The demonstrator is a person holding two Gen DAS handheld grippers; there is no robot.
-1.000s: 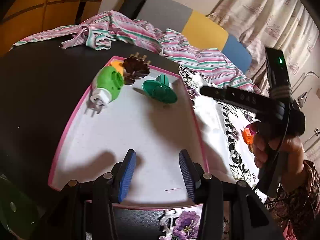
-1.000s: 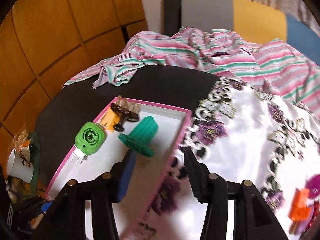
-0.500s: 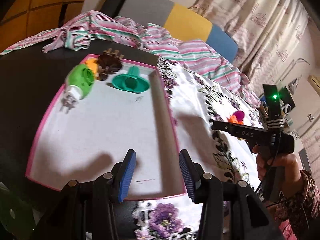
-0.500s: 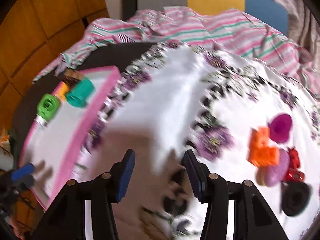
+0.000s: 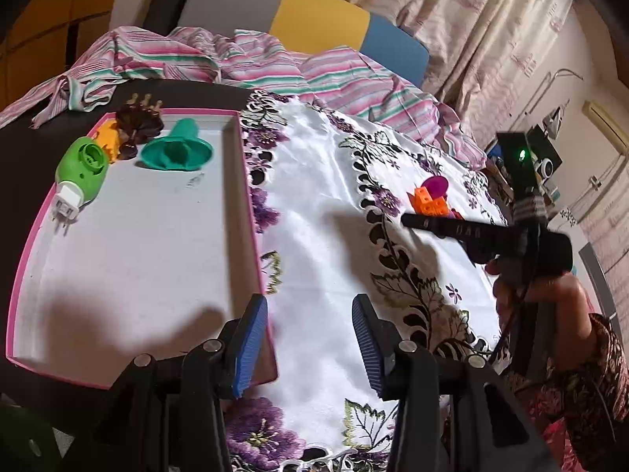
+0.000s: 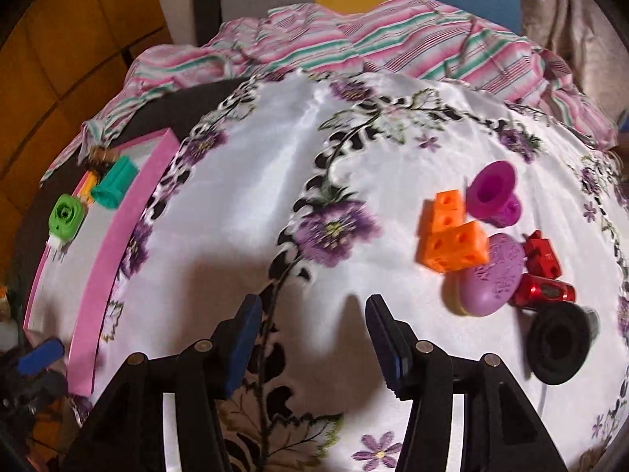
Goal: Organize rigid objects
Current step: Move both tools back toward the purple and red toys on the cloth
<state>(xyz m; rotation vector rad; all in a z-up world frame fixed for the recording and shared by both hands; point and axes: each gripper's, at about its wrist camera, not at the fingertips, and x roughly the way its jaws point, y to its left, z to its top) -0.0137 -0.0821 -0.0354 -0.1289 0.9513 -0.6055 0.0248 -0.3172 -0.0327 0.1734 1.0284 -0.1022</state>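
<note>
A pink-rimmed white tray (image 5: pixel 251 212) (image 6: pixel 118 236) holds a green plug-in device (image 5: pixel 80 169) (image 6: pixel 65 216), a teal funnel-like piece (image 5: pixel 177 151) (image 6: pixel 114 183), a brown comb-like piece (image 5: pixel 137 122) and a small orange piece (image 5: pixel 106 137). On the floral cloth lie orange blocks (image 6: pixel 452 232) (image 5: pixel 428 202), a magenta cup (image 6: pixel 493 192), a purple oval (image 6: pixel 491 275), red pieces (image 6: pixel 542 271) and a black ring (image 6: pixel 558 348). My left gripper (image 5: pixel 310 346) is open and empty over the tray's near right corner. My right gripper (image 6: pixel 314 344) is open and empty, left of the pile.
A striped pink-and-green cloth (image 5: pixel 275 67) is bunched at the back of the table. A grey, yellow and blue chair back (image 5: pixel 306 19) stands behind it. The white floral cloth (image 6: pixel 275 157) covers the table's right part; the tray rests on a dark tabletop (image 5: pixel 23 149).
My right gripper has swung right, from over the tray to over the floral cloth near the pile of objects. My left gripper has shifted right, to the tray's right edge. Both stay open.
</note>
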